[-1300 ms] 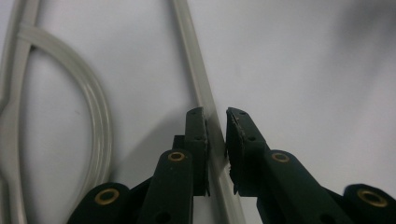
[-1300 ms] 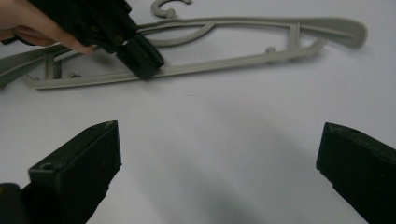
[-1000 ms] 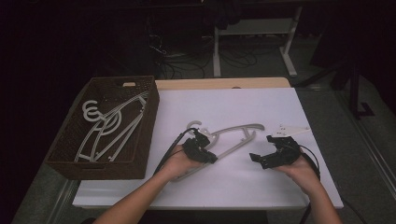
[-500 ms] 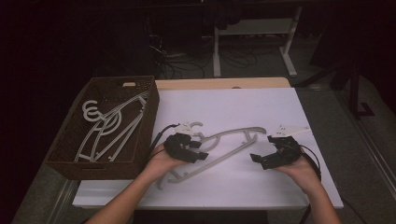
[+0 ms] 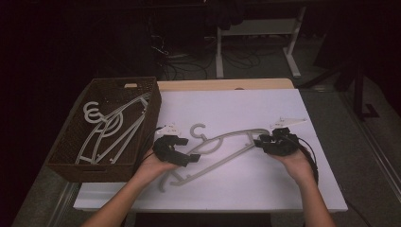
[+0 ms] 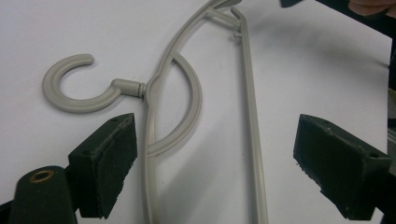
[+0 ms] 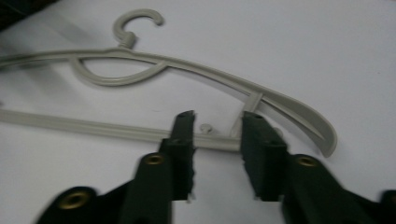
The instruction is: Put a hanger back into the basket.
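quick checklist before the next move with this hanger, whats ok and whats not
1. Hanger flat on the white table: ok.
2. Left gripper released: ok. Its jaws have just been opening; they stand wide, pads clear of the hanger's shoulder and bar that run between them.
3. Right gripper gripping: cannot tell. Its jaws have just been closing at the hanger's end near the bar; whether the pads press is unclear.
4. Hook free of snags: ok, it lies on bare table.
5. Basket has room: ok, a few hangers lie flat inside.
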A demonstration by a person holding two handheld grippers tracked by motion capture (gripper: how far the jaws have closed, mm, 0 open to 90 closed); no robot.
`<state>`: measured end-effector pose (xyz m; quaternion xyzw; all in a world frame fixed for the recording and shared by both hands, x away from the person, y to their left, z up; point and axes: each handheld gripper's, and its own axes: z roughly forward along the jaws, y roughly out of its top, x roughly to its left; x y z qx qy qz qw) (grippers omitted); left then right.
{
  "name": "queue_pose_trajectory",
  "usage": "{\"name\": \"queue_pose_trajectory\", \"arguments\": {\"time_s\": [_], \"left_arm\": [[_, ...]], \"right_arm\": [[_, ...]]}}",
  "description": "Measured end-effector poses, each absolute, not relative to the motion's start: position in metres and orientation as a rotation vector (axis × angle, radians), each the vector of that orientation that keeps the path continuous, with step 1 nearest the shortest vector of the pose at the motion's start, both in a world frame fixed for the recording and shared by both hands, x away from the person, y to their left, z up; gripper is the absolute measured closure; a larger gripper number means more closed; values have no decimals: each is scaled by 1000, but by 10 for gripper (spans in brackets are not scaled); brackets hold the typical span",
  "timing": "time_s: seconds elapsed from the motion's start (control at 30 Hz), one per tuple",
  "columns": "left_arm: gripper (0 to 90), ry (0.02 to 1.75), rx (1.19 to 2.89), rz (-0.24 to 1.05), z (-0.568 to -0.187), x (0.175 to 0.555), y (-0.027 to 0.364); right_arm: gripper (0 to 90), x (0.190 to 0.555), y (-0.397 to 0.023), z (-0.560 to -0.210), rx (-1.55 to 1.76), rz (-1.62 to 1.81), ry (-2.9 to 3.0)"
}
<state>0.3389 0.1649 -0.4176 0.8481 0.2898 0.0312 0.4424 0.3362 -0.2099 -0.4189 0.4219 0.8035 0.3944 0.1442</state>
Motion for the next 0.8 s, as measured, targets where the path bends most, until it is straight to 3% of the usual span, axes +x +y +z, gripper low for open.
{"name": "queue_pose_trajectory", "arguments": {"time_s": [0.13, 0.8], "left_arm": [[112, 730, 2107, 74, -419, 342, 166], [113, 761, 2168, 107, -428, 346, 165]], "right_arm": [[890, 355, -207, -426, 1242, 1124, 2333], [893, 367, -193, -451, 1214, 906, 2424]]}}
